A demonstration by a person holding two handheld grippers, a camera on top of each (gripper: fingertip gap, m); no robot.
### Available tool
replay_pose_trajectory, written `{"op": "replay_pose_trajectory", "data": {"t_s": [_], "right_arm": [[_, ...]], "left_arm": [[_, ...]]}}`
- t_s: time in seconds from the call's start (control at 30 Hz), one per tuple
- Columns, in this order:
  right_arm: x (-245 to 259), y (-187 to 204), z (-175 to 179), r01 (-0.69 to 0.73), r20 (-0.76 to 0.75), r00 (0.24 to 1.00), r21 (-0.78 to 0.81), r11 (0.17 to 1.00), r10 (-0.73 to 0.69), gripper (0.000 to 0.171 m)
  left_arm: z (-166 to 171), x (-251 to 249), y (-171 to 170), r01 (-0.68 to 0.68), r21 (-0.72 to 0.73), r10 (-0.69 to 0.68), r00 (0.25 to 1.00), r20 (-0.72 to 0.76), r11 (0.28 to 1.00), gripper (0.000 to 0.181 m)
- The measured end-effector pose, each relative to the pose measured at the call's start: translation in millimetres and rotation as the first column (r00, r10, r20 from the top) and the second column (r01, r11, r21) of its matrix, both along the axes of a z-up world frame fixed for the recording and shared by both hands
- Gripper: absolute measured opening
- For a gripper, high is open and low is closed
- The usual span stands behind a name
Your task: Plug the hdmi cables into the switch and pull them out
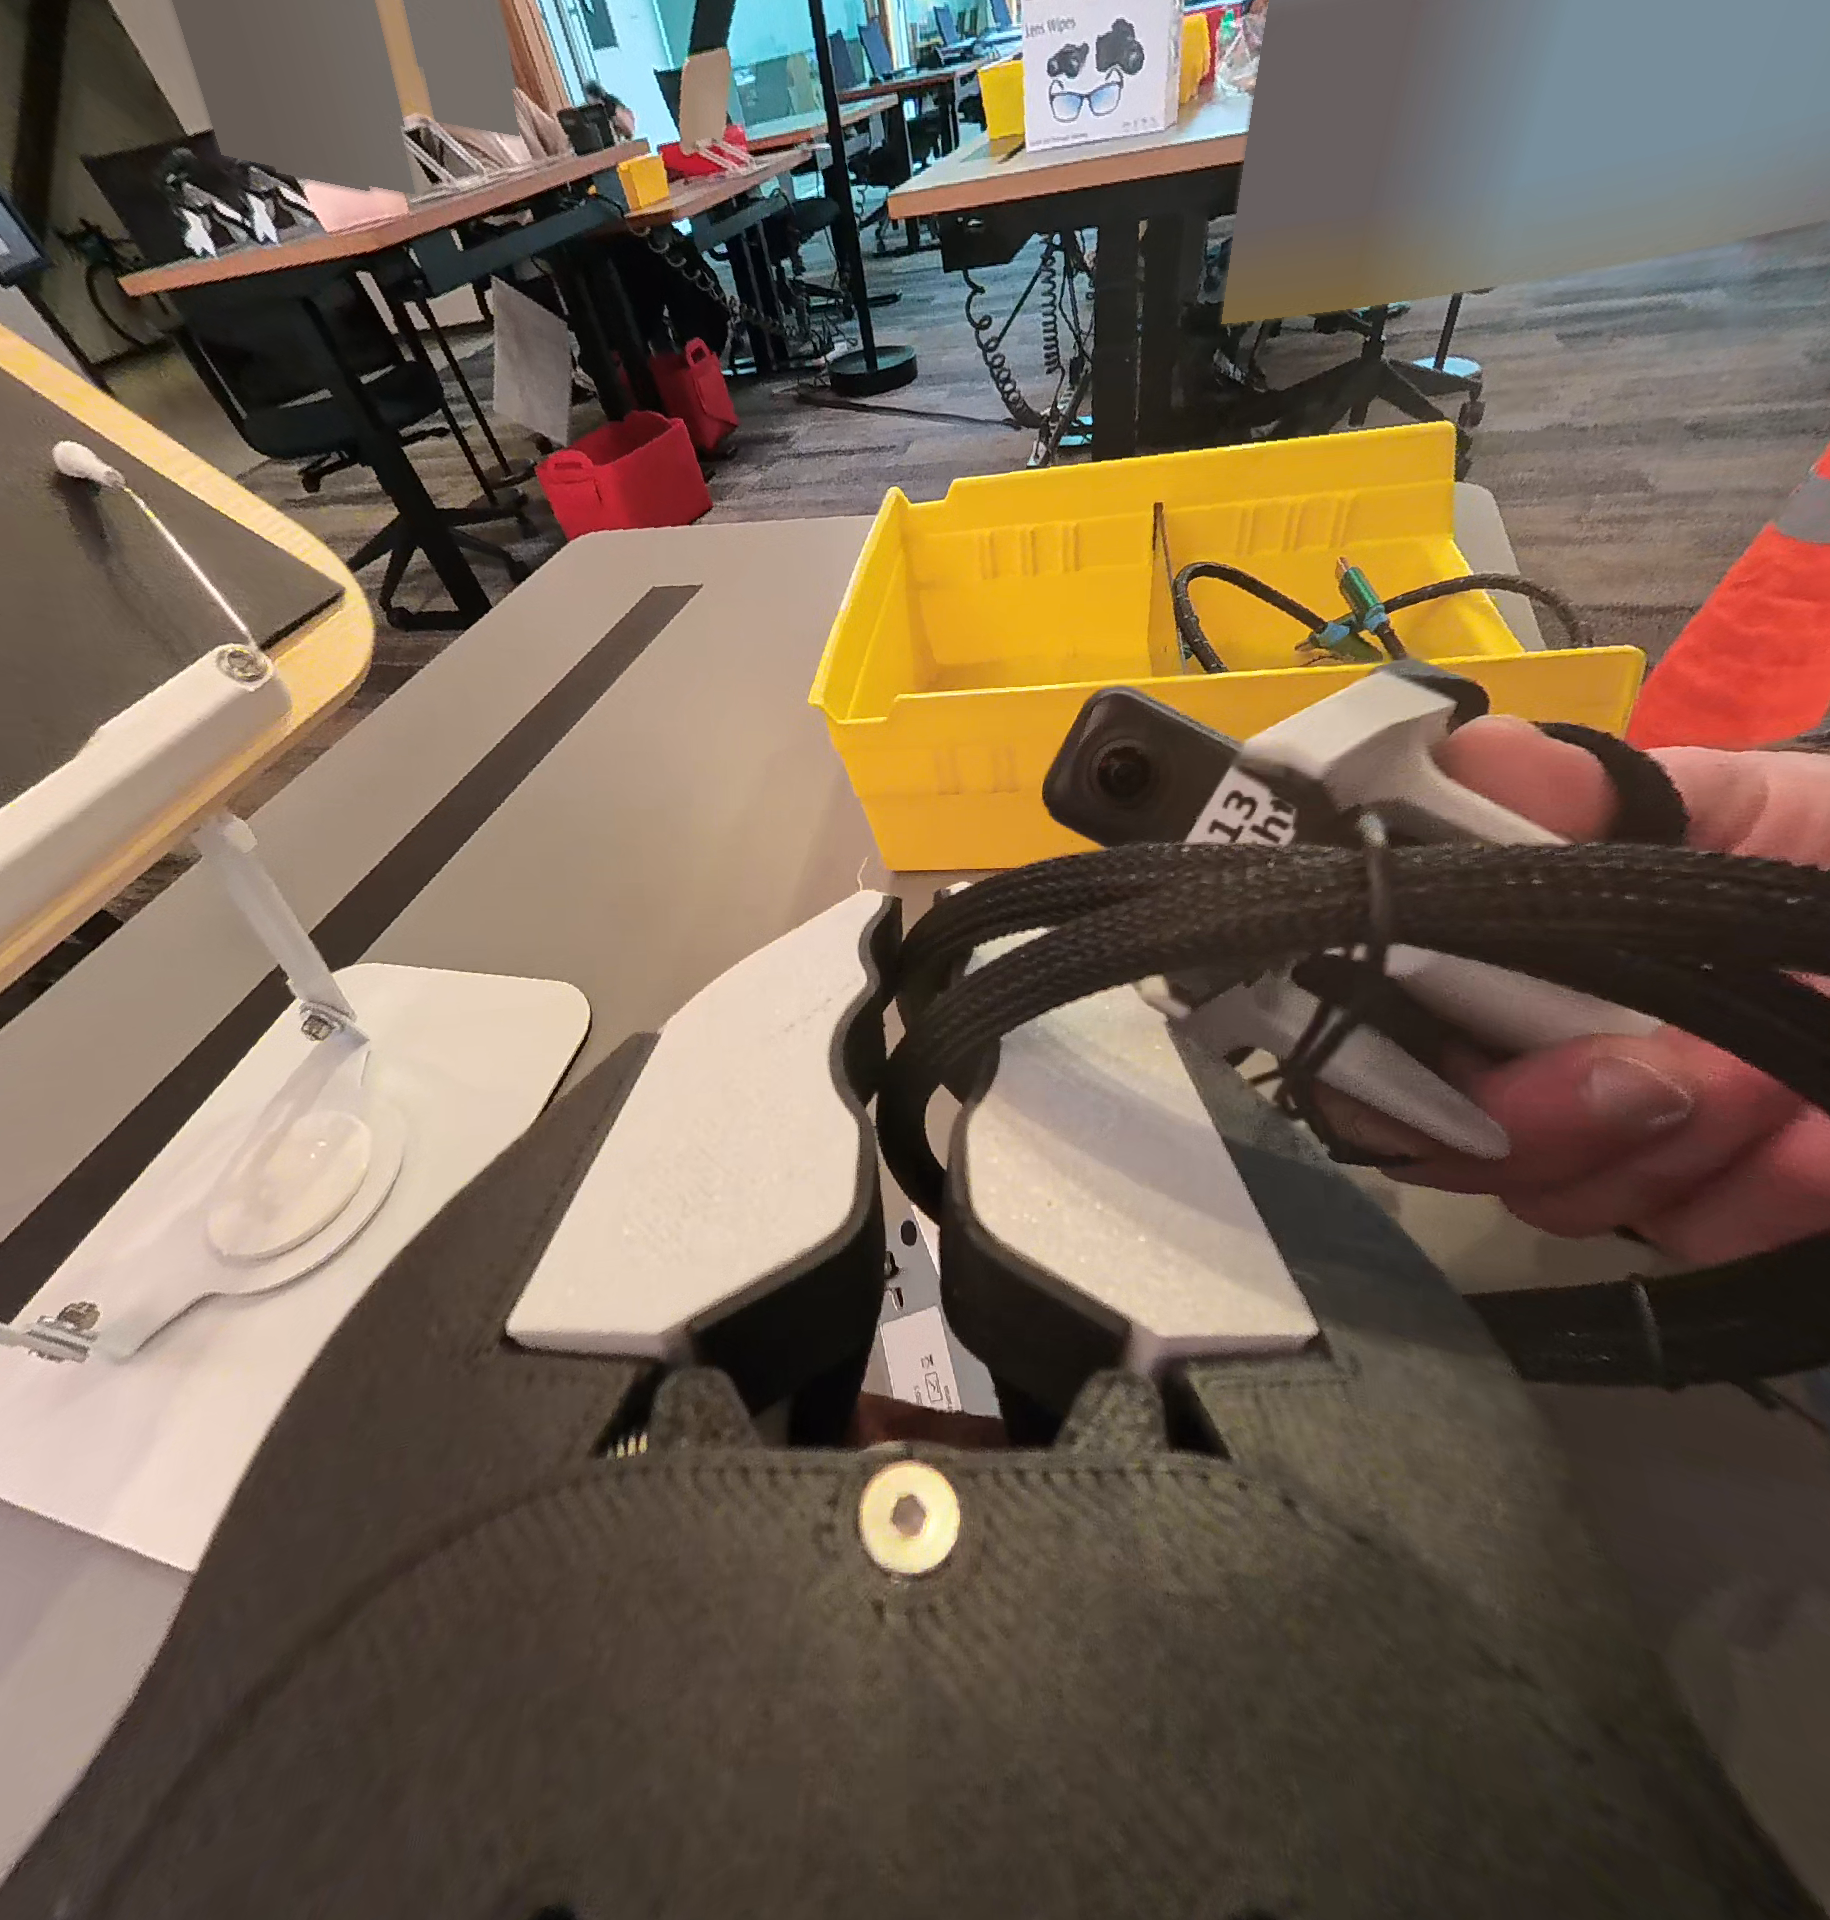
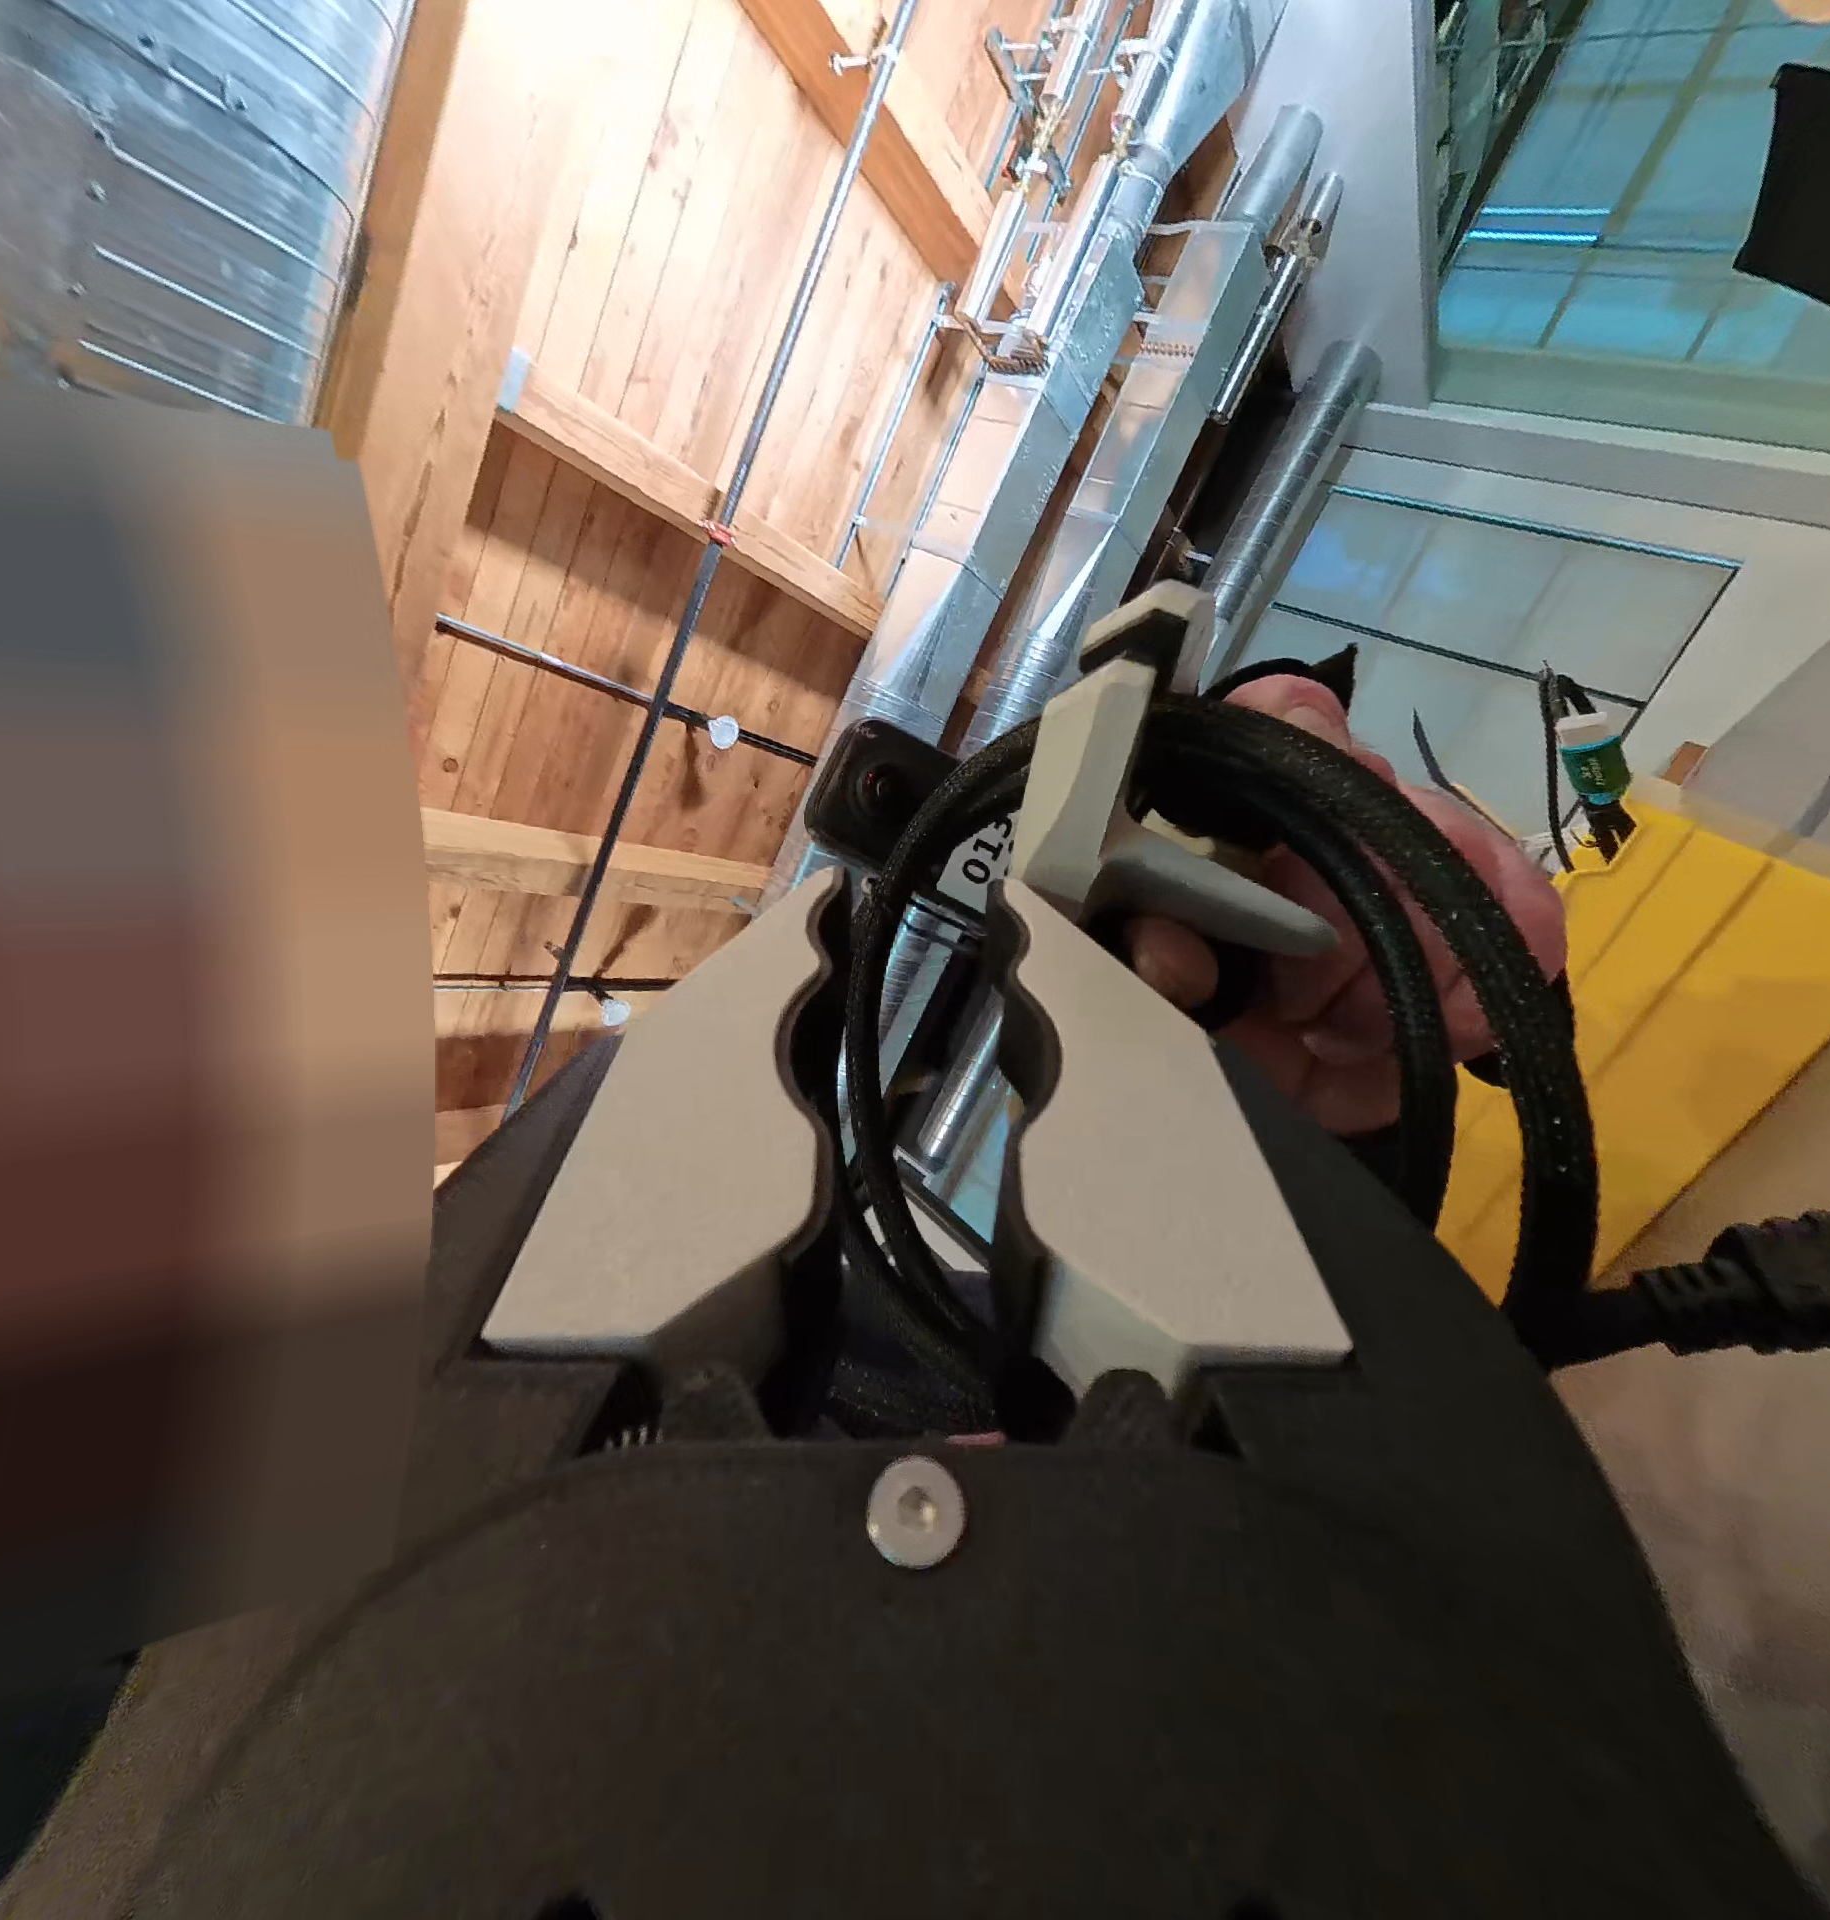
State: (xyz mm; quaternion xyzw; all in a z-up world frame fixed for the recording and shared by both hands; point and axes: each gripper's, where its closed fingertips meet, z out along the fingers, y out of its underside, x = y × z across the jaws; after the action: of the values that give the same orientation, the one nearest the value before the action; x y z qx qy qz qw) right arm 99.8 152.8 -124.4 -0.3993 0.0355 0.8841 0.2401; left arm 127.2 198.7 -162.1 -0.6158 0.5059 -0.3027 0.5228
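Observation:
A coiled black braided HDMI cable bundle [image 1: 1513,894], held together by a black tie, hangs between both grippers. My left gripper [image 1: 916,935] is shut on the end loop of the coil, with only a narrow gap between its white fingers [image 1: 724,1132]. My right gripper [image 2: 916,894] points up at the ceiling and is shut on strands of the same cable [image 2: 859,1039]. A black HDMI plug [image 2: 1742,1288] sticks out at the right. A silver device with a white label [image 1: 916,1340] shows through the left gripper's gap. I cannot tell whether it is the switch.
A yellow bin [image 1: 994,790] with more cables [image 1: 1337,623] stands on the grey table behind; it also shows in the right wrist view [image 2: 1669,1039]. A white stand [image 1: 298,1143] is at the left. An orange cone [image 1: 1763,623] is at the right. A hand [image 1: 1669,1132] holds the other gripper. The gap from one gripper's tips to the other's is roughly 6 cm.

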Motion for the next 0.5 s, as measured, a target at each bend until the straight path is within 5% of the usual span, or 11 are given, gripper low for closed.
{"op": "replay_pose_trajectory", "data": {"t_s": [0.5], "right_arm": [[-15.4, -17.8, 2.8, -0.178, -0.123, 0.978, -0.051, 0.983, 0.170, 0.043]], "left_arm": [[9.8, 1.1, 0.0, -0.011, 0.026, 0.011, 1.000, -0.017, 1.000, 0.005]]}}
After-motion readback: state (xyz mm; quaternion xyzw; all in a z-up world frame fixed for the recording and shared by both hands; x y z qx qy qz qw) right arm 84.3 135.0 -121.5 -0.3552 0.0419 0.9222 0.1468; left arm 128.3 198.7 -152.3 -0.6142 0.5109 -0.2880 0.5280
